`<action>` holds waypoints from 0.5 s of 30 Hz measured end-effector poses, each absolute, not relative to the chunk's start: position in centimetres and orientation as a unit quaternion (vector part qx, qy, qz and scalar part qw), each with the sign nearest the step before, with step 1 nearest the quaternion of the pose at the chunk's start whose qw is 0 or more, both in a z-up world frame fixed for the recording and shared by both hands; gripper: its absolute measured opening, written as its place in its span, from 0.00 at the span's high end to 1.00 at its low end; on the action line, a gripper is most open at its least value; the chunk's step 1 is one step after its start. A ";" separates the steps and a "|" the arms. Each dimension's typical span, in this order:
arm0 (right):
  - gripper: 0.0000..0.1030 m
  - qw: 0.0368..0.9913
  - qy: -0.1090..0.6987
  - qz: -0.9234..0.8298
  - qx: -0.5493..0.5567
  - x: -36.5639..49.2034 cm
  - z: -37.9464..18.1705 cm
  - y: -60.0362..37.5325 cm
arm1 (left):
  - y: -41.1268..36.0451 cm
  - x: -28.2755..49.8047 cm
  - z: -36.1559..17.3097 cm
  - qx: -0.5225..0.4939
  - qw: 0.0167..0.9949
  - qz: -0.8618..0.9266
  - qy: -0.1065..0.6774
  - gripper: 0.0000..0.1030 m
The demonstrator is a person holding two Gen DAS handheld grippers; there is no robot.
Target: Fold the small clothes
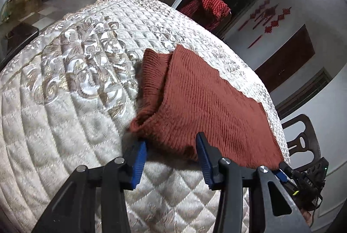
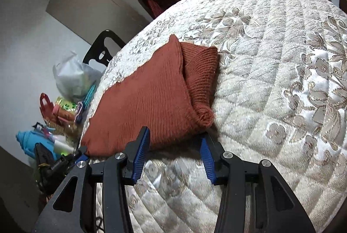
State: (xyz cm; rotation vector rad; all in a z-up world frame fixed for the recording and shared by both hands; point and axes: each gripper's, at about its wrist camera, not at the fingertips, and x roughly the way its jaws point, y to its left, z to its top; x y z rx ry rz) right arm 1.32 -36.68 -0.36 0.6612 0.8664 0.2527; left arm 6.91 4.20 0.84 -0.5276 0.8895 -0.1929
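Here, a rust-red knit garment (image 1: 201, 100) lies folded on the quilted white cover (image 1: 65, 103).

Both the left gripper (image 1: 171, 142) and the right gripper (image 2: 175, 137) stand with jaws wide apart at the garment's near edge, holding nothing. A folded-in part (image 2: 199, 72) peeks out beside the top layer.
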 end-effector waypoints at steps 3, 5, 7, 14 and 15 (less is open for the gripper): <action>0.55 0.846 0.409 0.116 0.322 1.7 -0.3 -36.9 | 3.9 7.3 0.9 -0.249 0.866 -0.092 0.424 0.55; 0.55 0.845 0.407 0.113 0.327 2.0 -0.4 -37.1 | 3.8 7.4 0.9 -0.246 0.868 -0.087 0.422 0.60; 0.55 0.845 0.408 0.109 0.328 2.3 -0.5 -37.2 | 3.8 7.6 0.7 -0.244 0.868 -0.080 0.425 0.69; 0.84 0.841 0.417 0.095 0.332 3.2 -1.0 -37.6 | 3.3 7.8 1.0 -0.211 0.877 -0.079 0.424 0.87; 0.84 0.841 0.416 0.096 0.332 3.2 -0.8 -37.6 | 3.2 7.7 1.3 -0.207 0.879 -0.081 0.422 0.88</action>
